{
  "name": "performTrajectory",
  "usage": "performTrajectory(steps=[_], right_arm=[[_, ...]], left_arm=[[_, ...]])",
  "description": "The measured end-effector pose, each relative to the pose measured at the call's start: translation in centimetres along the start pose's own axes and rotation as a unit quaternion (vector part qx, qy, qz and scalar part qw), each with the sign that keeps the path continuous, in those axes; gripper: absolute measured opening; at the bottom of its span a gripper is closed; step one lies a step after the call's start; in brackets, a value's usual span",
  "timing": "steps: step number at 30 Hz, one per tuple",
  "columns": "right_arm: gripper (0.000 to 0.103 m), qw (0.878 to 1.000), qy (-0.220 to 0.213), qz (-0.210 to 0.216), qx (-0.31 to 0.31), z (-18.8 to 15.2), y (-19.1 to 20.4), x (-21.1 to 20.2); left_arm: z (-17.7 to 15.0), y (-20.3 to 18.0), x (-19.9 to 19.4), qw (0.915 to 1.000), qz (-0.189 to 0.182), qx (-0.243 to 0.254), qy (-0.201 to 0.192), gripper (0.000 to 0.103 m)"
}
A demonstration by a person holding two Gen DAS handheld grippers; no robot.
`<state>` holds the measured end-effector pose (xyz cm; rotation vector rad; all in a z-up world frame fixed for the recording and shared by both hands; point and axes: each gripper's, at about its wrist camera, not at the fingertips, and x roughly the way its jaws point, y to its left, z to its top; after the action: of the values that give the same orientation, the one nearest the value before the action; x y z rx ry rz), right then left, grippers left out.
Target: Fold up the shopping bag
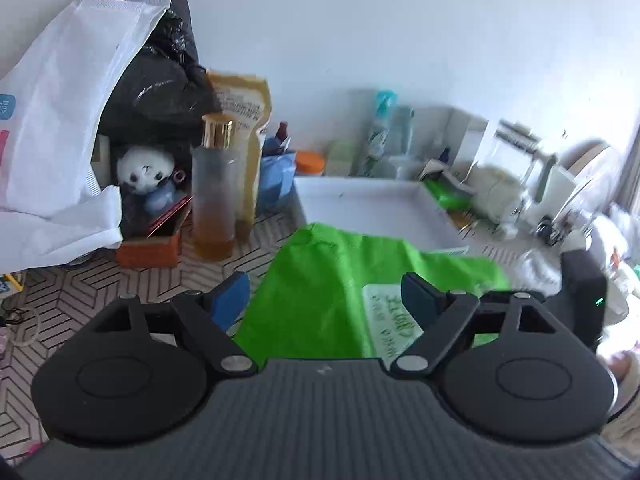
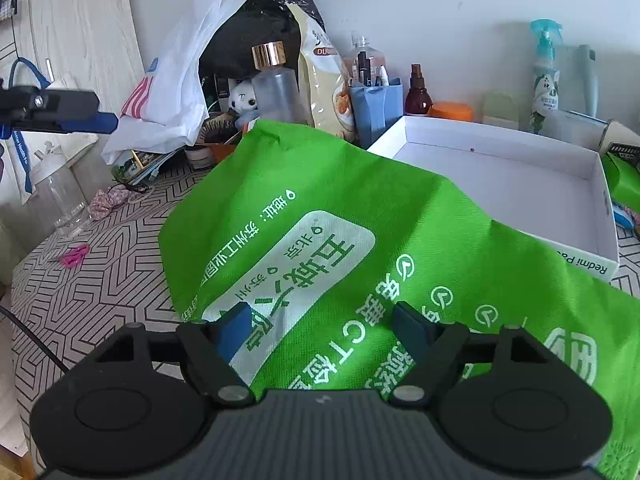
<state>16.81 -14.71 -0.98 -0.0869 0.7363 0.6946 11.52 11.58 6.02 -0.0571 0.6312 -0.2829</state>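
A bright green non-woven shopping bag (image 2: 360, 208) with white printed text lies spread on the patterned table, its far edge draped over the near corner of a white box. In the left wrist view the bag (image 1: 320, 280) lies just ahead of my left gripper (image 1: 324, 300), which is open and empty above its left part. My right gripper (image 2: 320, 328) is open and empty, hovering low over the bag's white label. The left gripper also shows in the right wrist view (image 2: 80, 118), off to the far left and raised. The right gripper's body (image 1: 580, 292) shows at the right of the left wrist view.
A white shallow box (image 2: 520, 184) stands behind the bag. Clutter lines the wall: a frosted bottle with gold cap (image 1: 214, 188), white plastic bag (image 1: 60, 140), black bag (image 1: 160, 80), blue pen holder (image 2: 376, 108), spray bottle (image 2: 544, 72). Pink scissors (image 2: 74, 256) lie at the left.
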Motion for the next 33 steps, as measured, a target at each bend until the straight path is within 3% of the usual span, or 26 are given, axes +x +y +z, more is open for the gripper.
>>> performTrajectory(steps=[2, 5, 9, 13, 17, 21, 24, 28, 33], right_arm=[[0.085, 1.000, 0.015, 0.006, -0.013, -0.1, 0.5, 0.6], [0.089, 0.998, 0.048, 0.038, -0.030, -0.9, 1.9, 1.7], [0.090, 0.995, 0.052, 0.046, -0.065, -1.9, 3.8, 1.0], [0.091, 0.994, 0.056, 0.087, -0.032, -2.8, 3.7, -0.6], [0.090, 0.993, 0.050, 0.109, 0.009, -4.2, 3.4, -2.8], [0.090, 0.991, 0.020, 0.116, 0.057, -5.0, 2.0, -6.2], [0.090, 0.995, -0.008, 0.081, 0.053, -5.5, 1.0, -9.0], [0.090, 0.999, -0.041, -0.025, -0.006, -6.4, 1.0, -12.9], [0.089, 0.992, -0.017, -0.069, -0.107, -6.0, 4.0, -12.0]], left_arm=[[-0.9, -0.3, 2.5, 0.9994, 0.022, 0.001, 0.026, 0.083], [-2.0, -0.4, 5.1, 0.9982, 0.023, -0.003, 0.056, 0.083], [-3.3, -1.8, 6.8, 0.9955, 0.045, 0.051, 0.066, 0.083], [-4.2, -2.5, 8.0, 0.9889, 0.085, 0.094, 0.078, 0.086], [-5.7, -0.8, 9.4, 0.9852, 0.099, 0.075, 0.119, 0.088], [-6.3, 0.1, 9.6, 0.9876, 0.090, 0.053, 0.117, 0.092], [-6.2, -0.2, 9.7, 0.9865, 0.092, 0.063, 0.120, 0.092], [-5.9, 0.0, 9.9, 0.9865, 0.086, 0.063, 0.124, 0.093], [-5.2, 1.1, 9.2, 0.9886, 0.079, 0.011, 0.127, 0.092]])
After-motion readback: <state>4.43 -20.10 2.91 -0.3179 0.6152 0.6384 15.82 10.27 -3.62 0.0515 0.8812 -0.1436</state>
